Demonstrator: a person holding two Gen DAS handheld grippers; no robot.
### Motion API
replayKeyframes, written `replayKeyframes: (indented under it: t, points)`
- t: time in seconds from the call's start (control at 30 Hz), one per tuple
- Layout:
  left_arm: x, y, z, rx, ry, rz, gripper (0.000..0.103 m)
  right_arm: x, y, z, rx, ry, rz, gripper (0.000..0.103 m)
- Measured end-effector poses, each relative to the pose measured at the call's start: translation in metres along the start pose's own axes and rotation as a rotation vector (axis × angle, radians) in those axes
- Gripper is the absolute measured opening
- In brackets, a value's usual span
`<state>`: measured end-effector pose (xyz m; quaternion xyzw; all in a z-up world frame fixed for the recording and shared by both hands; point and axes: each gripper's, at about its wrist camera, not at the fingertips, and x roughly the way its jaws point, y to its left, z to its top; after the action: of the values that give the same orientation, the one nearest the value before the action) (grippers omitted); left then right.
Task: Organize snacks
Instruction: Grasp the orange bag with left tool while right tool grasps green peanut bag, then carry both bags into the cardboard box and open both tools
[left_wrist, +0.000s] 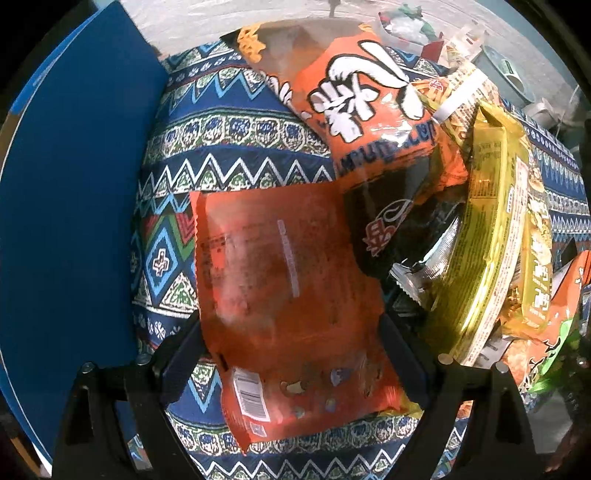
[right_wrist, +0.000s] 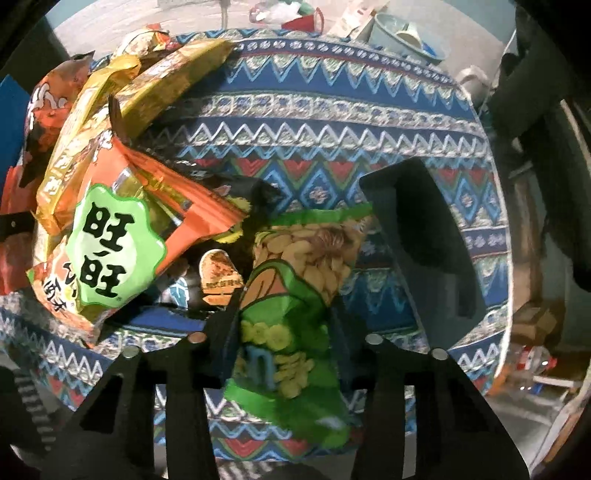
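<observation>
Left gripper (left_wrist: 291, 332) pointing down over patterned tablecloth (left_wrist: 229, 147), jaws wide, straddling orange snack packet (left_wrist: 288, 295) lying flat; pads at packet's edges, firm grip not discernible. Blue board (left_wrist: 74, 184) at far left; heap of snack bags (left_wrist: 461, 221) just right of packet. Right gripper (right_wrist: 288, 325) aimed steeply down, jaws drawn narrow, clamped on green chip bag (right_wrist: 295, 295). Black tray (right_wrist: 424, 240) to its right, no contents visible.
</observation>
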<state>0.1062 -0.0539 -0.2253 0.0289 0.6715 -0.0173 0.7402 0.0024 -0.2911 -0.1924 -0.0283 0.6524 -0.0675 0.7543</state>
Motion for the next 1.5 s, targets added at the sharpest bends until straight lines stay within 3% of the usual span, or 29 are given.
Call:
replayKeyframes:
  t: [0.07,0.13,0.23,0.33,0.4,0.57,0.87,1.17,1.5]
  points:
    - [-0.001,-0.002,0.001,0.009,-0.036,0.004,0.088,-0.003,-0.002,0.002,0.007,-0.016,0.0,0.036]
    - [-0.003,-0.006,-0.005,0.018,-0.063,0.024,0.073,-0.014,0.0,0.003,0.013,-0.029,-0.001,0.035]
    - [-0.004,-0.009,-0.007,0.039,-0.08,-0.019,0.051,-0.026,0.0,0.007,0.016,-0.057,-0.005,0.035]
    - [-0.005,-0.013,-0.007,0.061,-0.092,-0.038,0.037,-0.039,-0.006,0.01,0.031,-0.083,0.007,0.034]
    - [-0.006,-0.013,-0.01,0.066,-0.093,-0.048,0.034,-0.048,-0.015,0.009,0.035,-0.102,0.018,0.034]
    - [-0.008,-0.002,-0.017,0.043,-0.087,-0.089,0.031,-0.062,-0.02,0.01,0.032,-0.155,0.022,0.034]
    - [-0.043,0.006,-0.039,0.072,-0.158,-0.059,0.031,-0.089,-0.002,0.025,0.002,-0.233,0.042,0.034]
    - [-0.095,0.01,-0.061,0.148,-0.302,-0.028,0.031,-0.116,0.022,0.037,-0.026,-0.3,0.071,0.034]
    - [-0.146,0.031,-0.083,0.165,-0.425,0.01,0.031,-0.148,0.065,0.054,-0.08,-0.371,0.123,0.034]
